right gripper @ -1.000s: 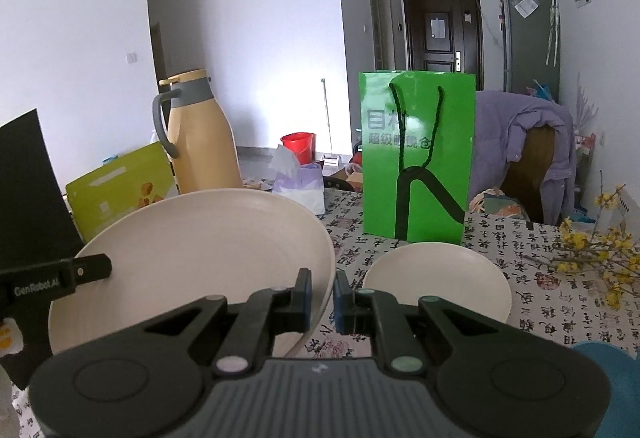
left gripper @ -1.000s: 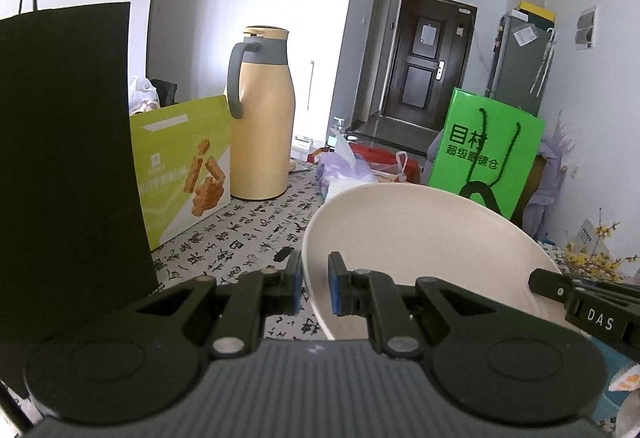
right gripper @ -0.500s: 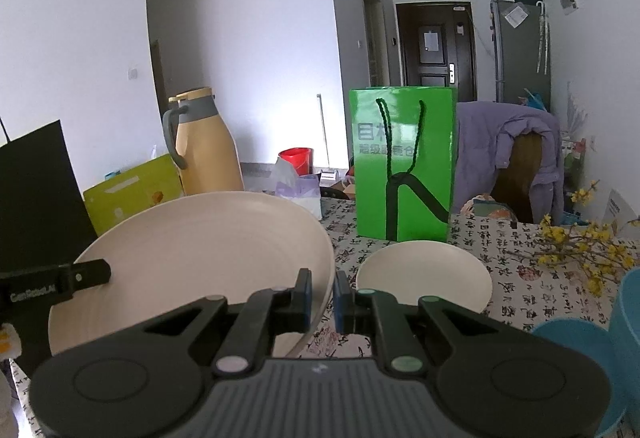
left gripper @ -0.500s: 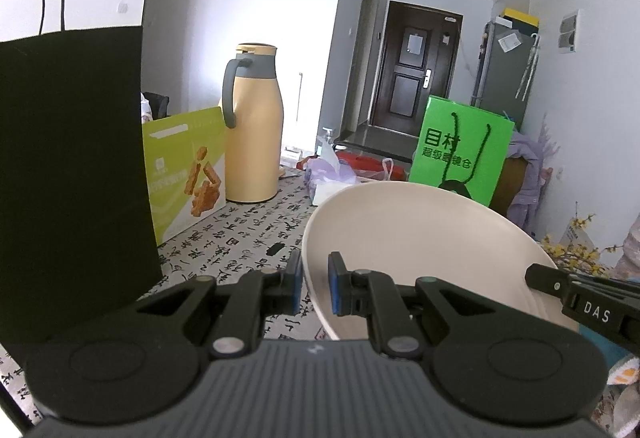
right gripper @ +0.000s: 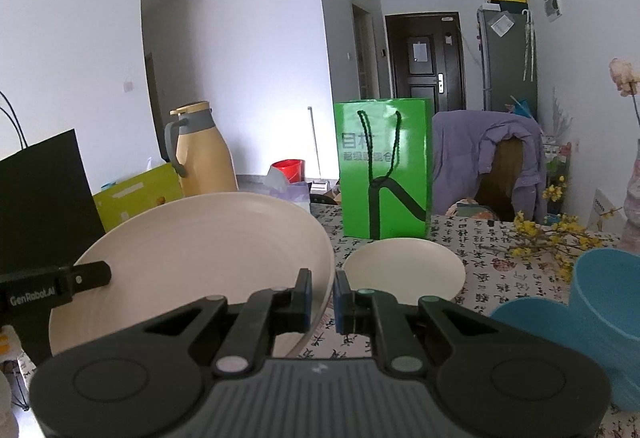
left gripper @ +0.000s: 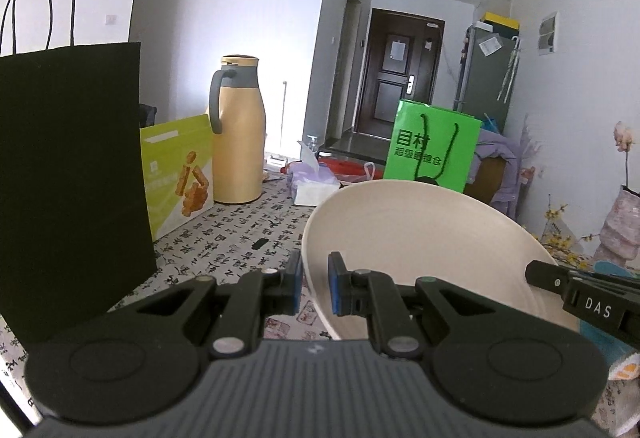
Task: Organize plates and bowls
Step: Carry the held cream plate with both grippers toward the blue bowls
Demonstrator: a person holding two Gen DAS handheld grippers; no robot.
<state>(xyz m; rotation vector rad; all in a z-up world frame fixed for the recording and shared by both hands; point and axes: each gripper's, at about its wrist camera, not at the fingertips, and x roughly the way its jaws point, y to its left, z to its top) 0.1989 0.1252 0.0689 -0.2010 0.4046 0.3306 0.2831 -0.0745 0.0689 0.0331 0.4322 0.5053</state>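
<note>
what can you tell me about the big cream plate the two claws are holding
The big cream plate is round, matte and shallow, with faint concentric rings inside; it looks like plastic or ceramic. It is held tilted above the patterned tablecloth, the left claw clamped on one rim and the right claw on the opposite rim.

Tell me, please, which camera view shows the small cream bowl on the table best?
The right wrist view: the small cream bowl sits whole before the green bag. The left wrist view shows none of it; the large plate fills that side.
</note>
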